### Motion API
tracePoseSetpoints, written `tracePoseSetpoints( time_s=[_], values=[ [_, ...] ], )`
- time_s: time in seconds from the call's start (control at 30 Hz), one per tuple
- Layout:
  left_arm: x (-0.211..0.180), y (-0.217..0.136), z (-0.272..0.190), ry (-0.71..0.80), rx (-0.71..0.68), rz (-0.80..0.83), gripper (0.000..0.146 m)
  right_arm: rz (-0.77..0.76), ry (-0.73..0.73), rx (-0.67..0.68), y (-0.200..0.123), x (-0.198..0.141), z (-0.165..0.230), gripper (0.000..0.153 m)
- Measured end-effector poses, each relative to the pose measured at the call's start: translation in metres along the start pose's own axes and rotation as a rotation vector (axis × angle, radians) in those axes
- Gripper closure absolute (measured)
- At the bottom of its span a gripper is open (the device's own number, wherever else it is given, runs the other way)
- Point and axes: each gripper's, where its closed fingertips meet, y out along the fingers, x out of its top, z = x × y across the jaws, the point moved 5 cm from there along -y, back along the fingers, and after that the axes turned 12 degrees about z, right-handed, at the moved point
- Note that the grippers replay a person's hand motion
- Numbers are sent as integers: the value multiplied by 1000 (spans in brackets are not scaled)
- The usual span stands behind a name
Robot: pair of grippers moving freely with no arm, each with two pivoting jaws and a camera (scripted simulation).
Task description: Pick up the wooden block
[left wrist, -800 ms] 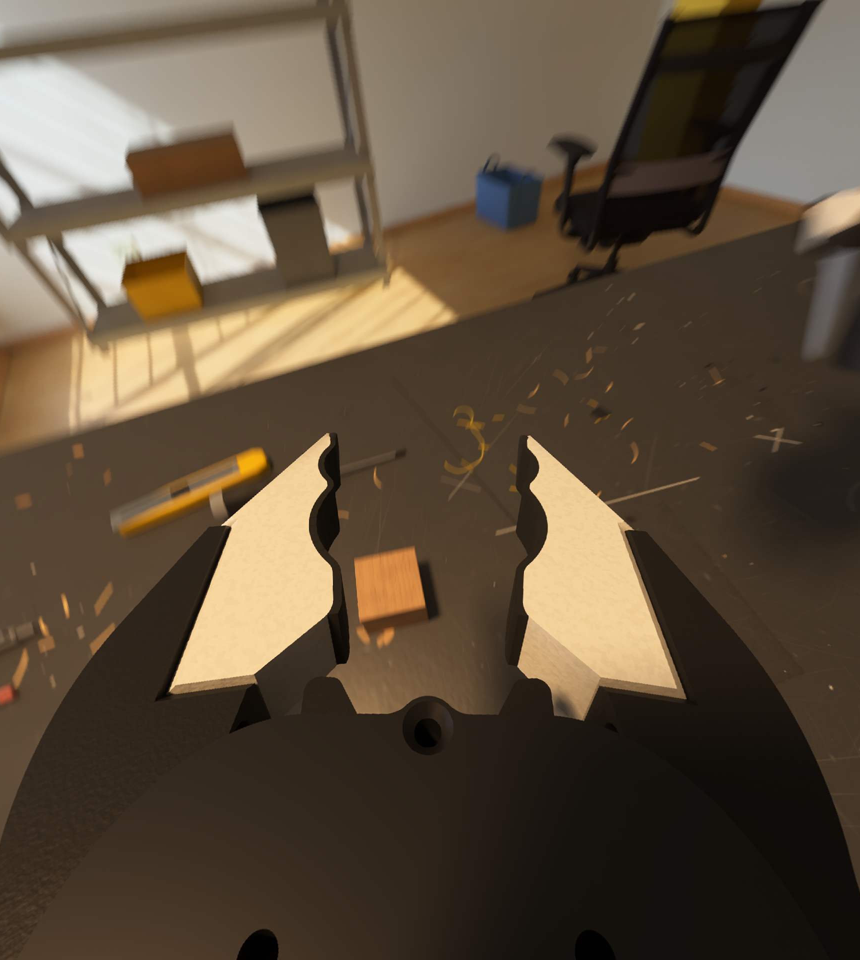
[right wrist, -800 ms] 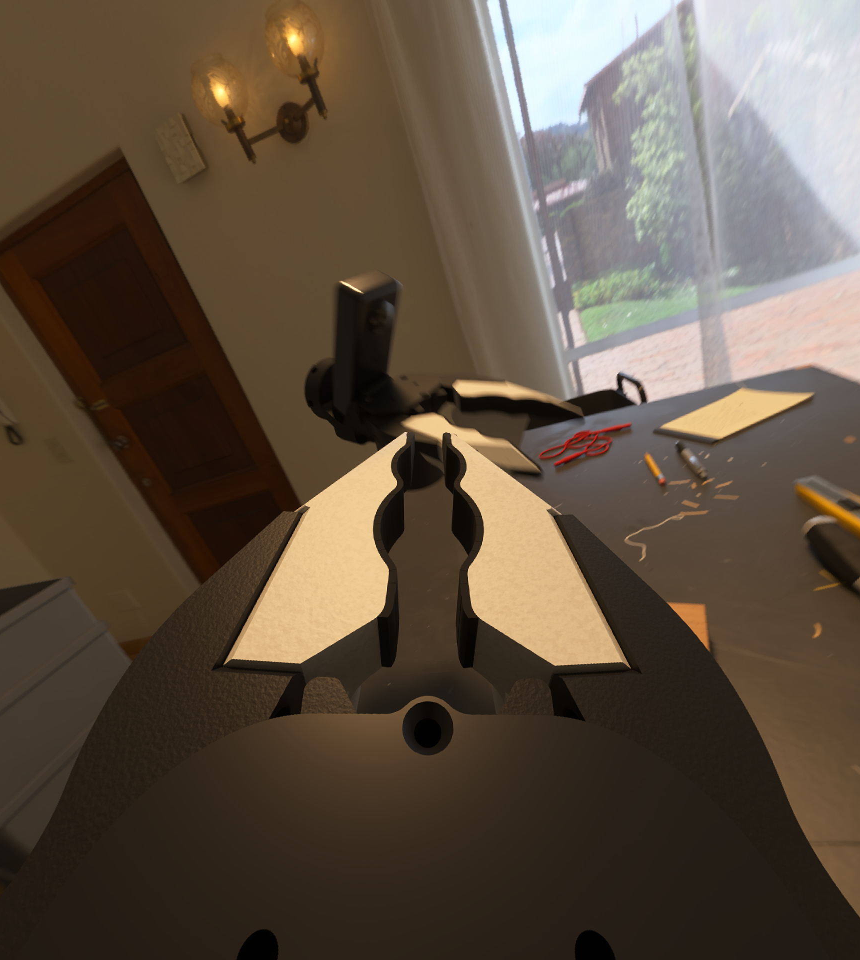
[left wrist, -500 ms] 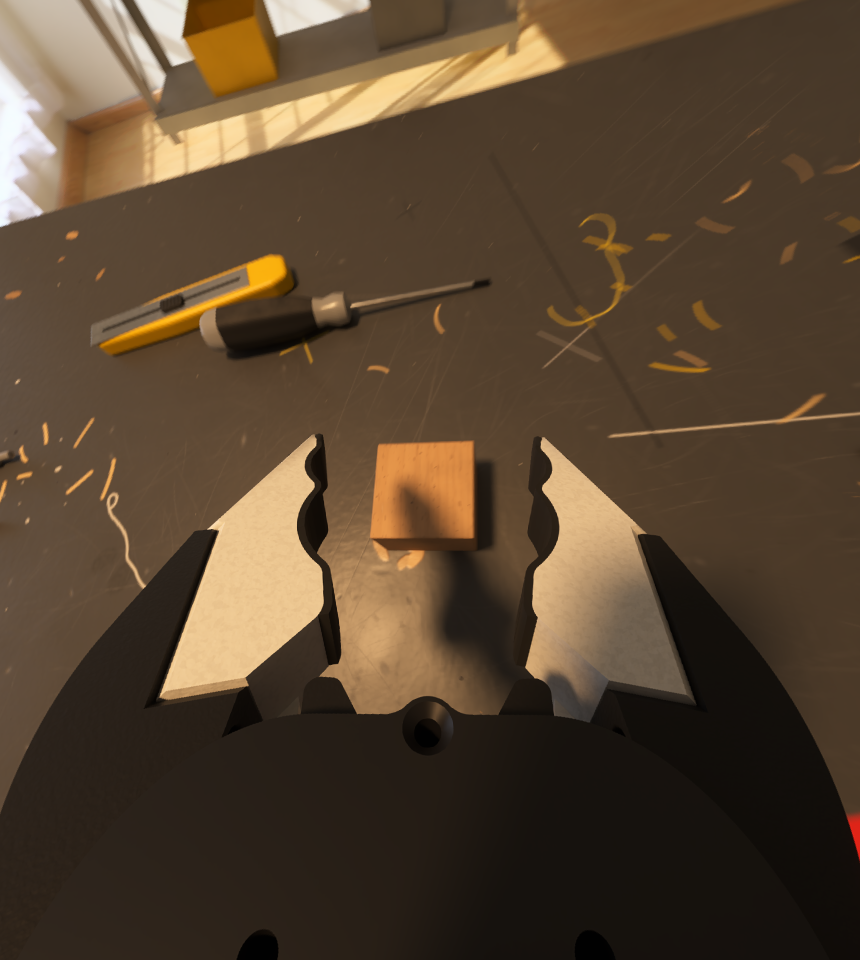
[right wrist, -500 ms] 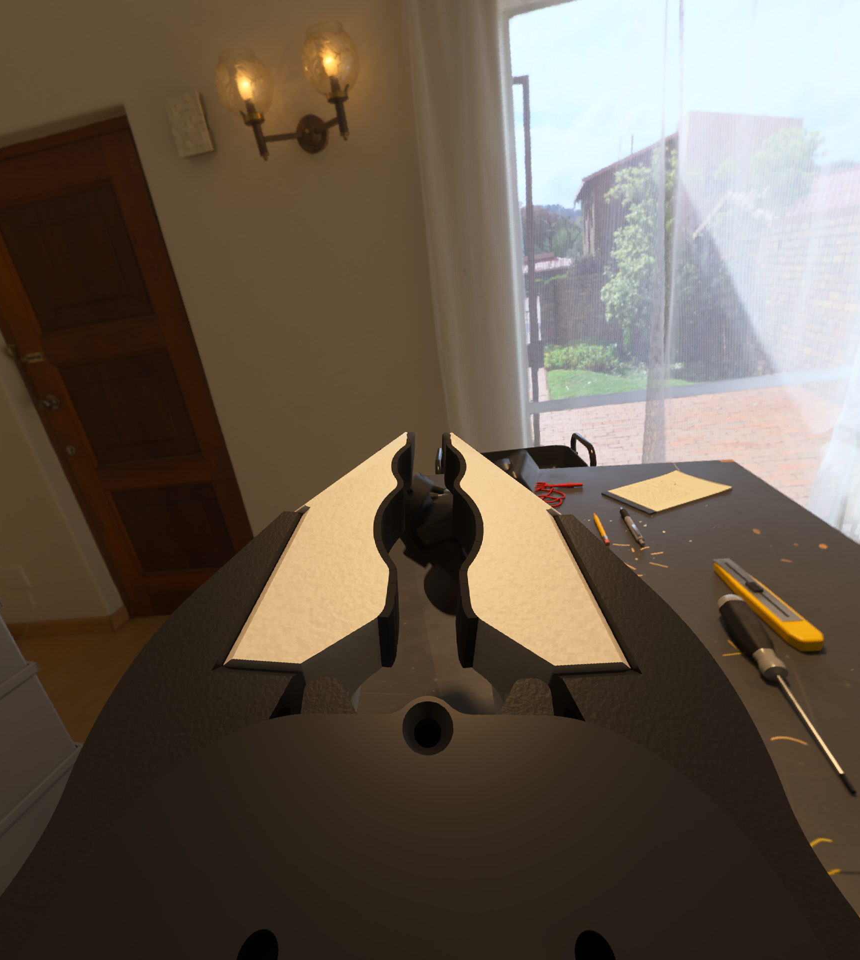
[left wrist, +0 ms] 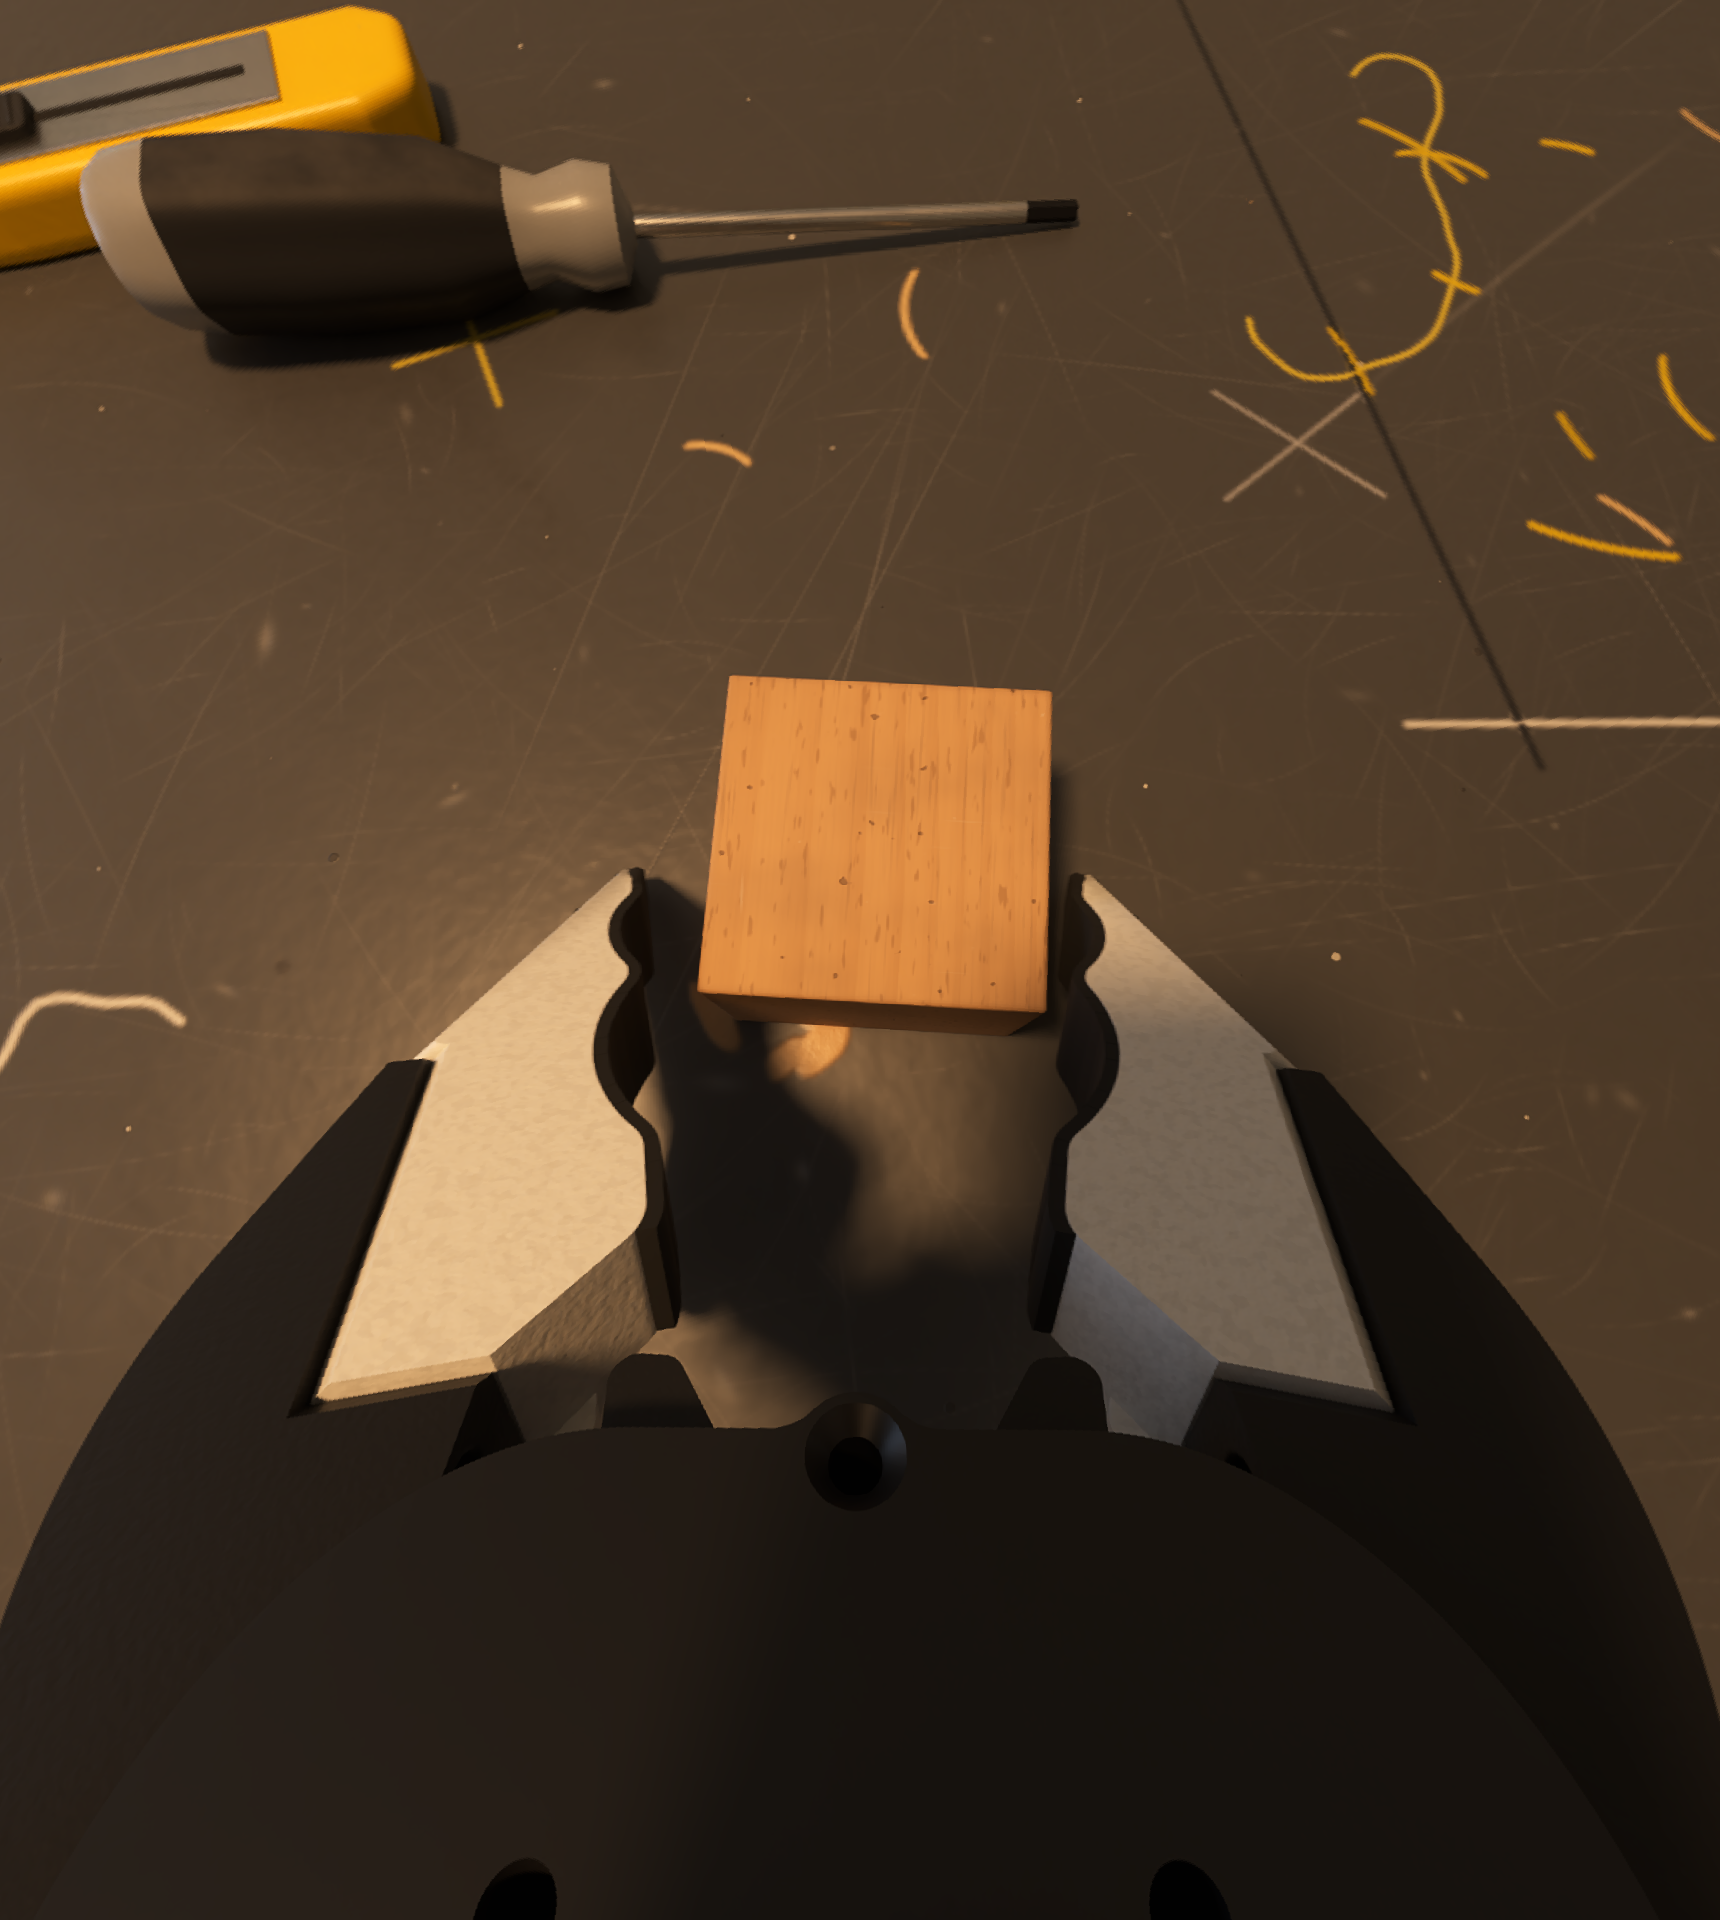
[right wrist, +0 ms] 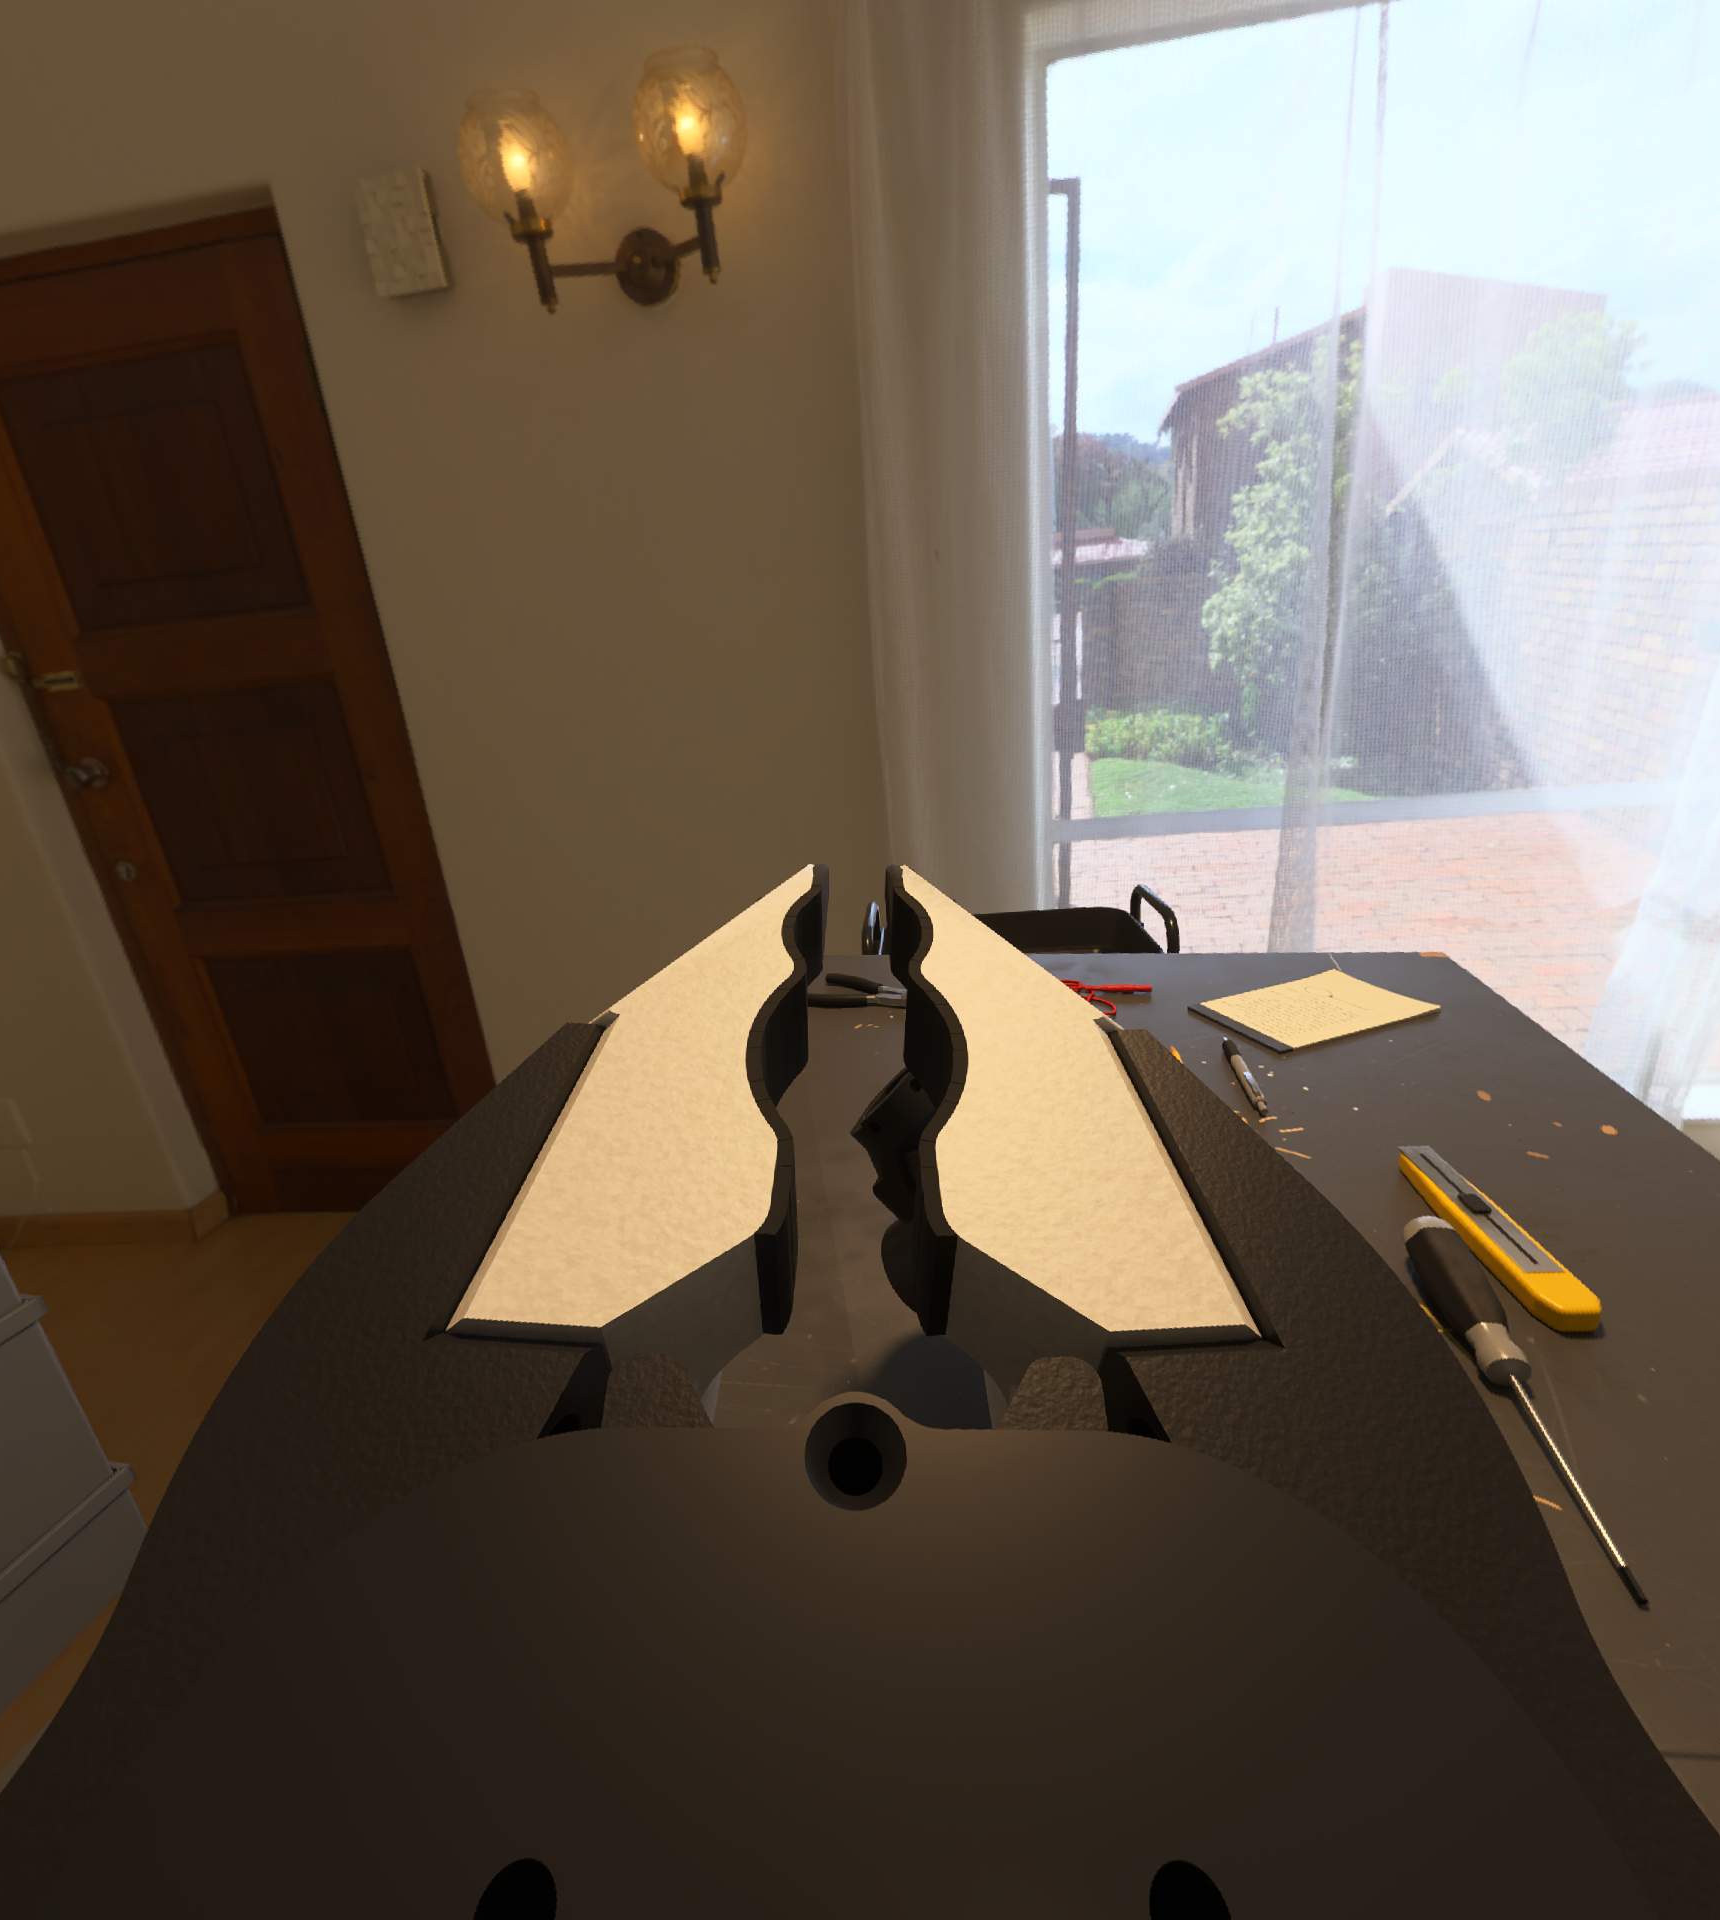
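Note:
The wooden block (left wrist: 877,842) is a small square of light orange wood lying flat on the dark scratched table (left wrist: 316,675). My left gripper (left wrist: 858,876) is open and looks down on it from close above. The block's near half sits between the two fingertips, with a small gap on each side. My right gripper (right wrist: 856,871) is shut and empty, held above the table and pointing toward the window. The block does not show in the right wrist view. A dark part of the left gripper (right wrist: 887,1132) shows through the narrow slit between the right fingers.
A black-handled screwdriver (left wrist: 347,234) and a yellow utility knife (left wrist: 160,114) lie beyond the block to the left; both also show in the right wrist view, screwdriver (right wrist: 1464,1299), knife (right wrist: 1500,1236). A notepad (right wrist: 1313,1008), pen (right wrist: 1245,1075) and red cable (right wrist: 1095,992) lie farther off. Wood shavings are scattered around.
My left gripper has come down and forward over the block, which now lies between its open fingertips. My right gripper stays shut and its view has turned slightly.

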Motion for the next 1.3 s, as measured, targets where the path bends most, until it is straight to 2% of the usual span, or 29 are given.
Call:
tracePoseSetpoints(
  time_s=[0.03,0.17,0.23,0.37,0.5,0.67,0.87,1.03,1.13,1.3],
  values=[
    [0,0,-1,7,0,-3,71,2,3,0,0,-1,-1,142],
    [1,0,-1,26,-17,-4,75,19,8,-5,3,-4,-3,142],
    [2,1,-2,45,-29,-5,85,35,7,-12,6,-6,-5,142],
    [6,-3,-4,13,-59,8,85,87,29,-61,10,-17,-16,142],
    [20,-27,-7,13,-56,-52,85,157,51,-147,16,-33,-33,142],
    [45,-76,-5,21,-48,-202,84,216,23,-221,28,-42,-35,142],
    [62,-137,7,-33,-77,-412,84,144,-235,-408,52,-41,-12,142],
    [63,-180,8,-86,-212,-558,85,108,-444,-583,81,-64,3,142],
    [66,-201,-6,-33,-260,-613,85,82,-490,-680,79,-72,-5,142],
    [69,-220,-38,78,-284,-646,85,30,-602,-770,60,-62,-11,142]
  ],
)
